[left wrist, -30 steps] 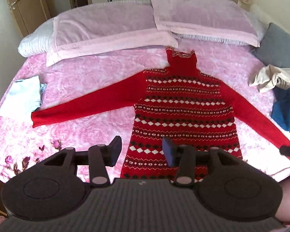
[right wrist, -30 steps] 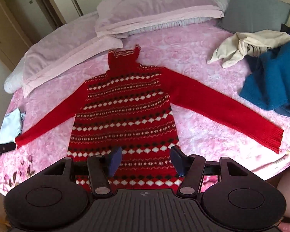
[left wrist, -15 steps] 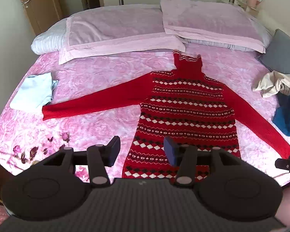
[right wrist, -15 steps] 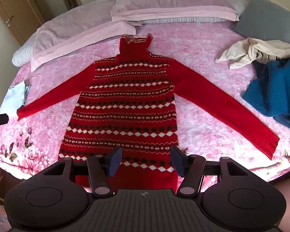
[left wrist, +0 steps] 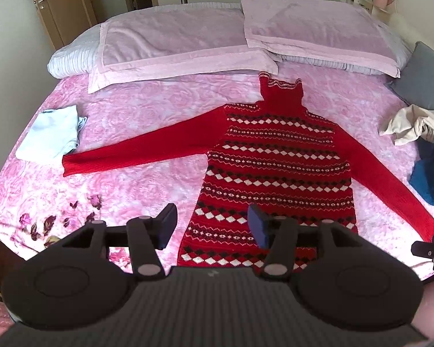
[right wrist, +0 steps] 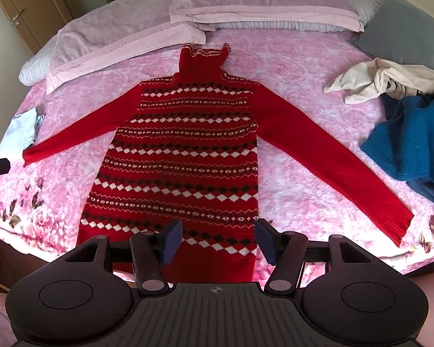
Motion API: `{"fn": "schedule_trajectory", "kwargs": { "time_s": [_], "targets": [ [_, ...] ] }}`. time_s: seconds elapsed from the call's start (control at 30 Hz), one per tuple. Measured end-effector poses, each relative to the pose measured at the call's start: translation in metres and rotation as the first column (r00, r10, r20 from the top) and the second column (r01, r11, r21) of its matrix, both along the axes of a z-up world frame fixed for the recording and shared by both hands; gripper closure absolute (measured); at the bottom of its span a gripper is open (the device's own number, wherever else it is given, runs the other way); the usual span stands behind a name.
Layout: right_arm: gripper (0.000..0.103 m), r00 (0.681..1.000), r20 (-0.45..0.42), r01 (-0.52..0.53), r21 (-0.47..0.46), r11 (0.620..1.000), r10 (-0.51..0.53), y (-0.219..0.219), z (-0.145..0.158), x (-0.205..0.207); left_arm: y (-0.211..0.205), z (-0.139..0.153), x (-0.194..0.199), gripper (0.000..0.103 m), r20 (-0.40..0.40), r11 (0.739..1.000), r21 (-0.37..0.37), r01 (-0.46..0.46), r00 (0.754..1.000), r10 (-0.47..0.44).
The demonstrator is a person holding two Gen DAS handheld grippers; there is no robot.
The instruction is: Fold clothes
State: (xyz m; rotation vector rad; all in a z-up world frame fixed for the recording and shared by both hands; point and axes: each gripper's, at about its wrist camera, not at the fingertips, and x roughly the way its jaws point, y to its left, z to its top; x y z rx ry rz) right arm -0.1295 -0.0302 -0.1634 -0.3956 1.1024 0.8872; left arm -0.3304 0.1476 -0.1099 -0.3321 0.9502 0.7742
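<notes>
**Sweater spread flat, both grippers hang empty above its hem**

At 9 o'clock on the bed [left wrist: 147, 110] lies a pale blue garment [left wrist: 50, 134], already folded and set aside, probably to keep finished work clear of the folding area. Just beside it ends the cuff of the left sleeve [left wrist: 147, 147], stretched out toward 9 o'clock so that it can be turned inward over the body.

The red sweater [right wrist: 182, 150] lies face up in the middle of the bed, collar toward the pillows [left wrist: 182, 40] at 12 o'clock, hem at the near edge. Laid out flat like this, its fold lines are easy to reach.

The left gripper [left wrist: 209, 228] hangs over the left hem corner, released, with nothing between its fingers. The right gripper [right wrist: 217, 240] hangs over the middle of the hem, equally spread and empty.

The right sleeve [right wrist: 327, 156] runs out toward 4 o'clock. Beyond it, at 2 to 3 o'clock, a cream garment [right wrist: 382, 82] and a blue garment [right wrist: 413, 136] lie crumpled together, seemingly waiting their turn. Judging by this, folding of the sweater has not begun; a sleeve is the likely first grasp.
</notes>
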Motion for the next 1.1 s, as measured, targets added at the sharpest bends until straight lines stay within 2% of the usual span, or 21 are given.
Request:
{"fn": "schedule_trajectory", "kwargs": {
  "time_s": [0.17, 0.63, 0.87, 1.1],
  "targets": [
    [0.044, 1.000, -0.013, -0.014, -0.027, 1.000, 0.013, -0.002, -0.007, -0.001, -0.004, -0.010, 0.007, 0.051, -0.031, 1.000, -0.021, 0.007, 0.999, -0.007],
    [0.044, 0.995, -0.098, -0.019, -0.137, 0.990, 0.006, -0.013, -0.038, -0.008, -0.021, -0.056, 0.005, 0.051, -0.140, 0.990, -0.137, 0.024, 0.989, -0.043],
    [0.044, 0.993, -0.120, -0.029, -0.165, 0.986, 0.009, -0.011, -0.047, -0.014, -0.024, -0.066, 0.002, 0.051, -0.174, 0.987, -0.158, 0.027, 0.983, -0.055],
    [0.044, 0.994, -0.110, -0.047, -0.162, 0.986, 0.029, -0.005, -0.046, -0.017, -0.021, -0.064, 0.001, 0.051, -0.178, 0.988, -0.151, 0.024, 0.983, -0.051]
  ]
}}
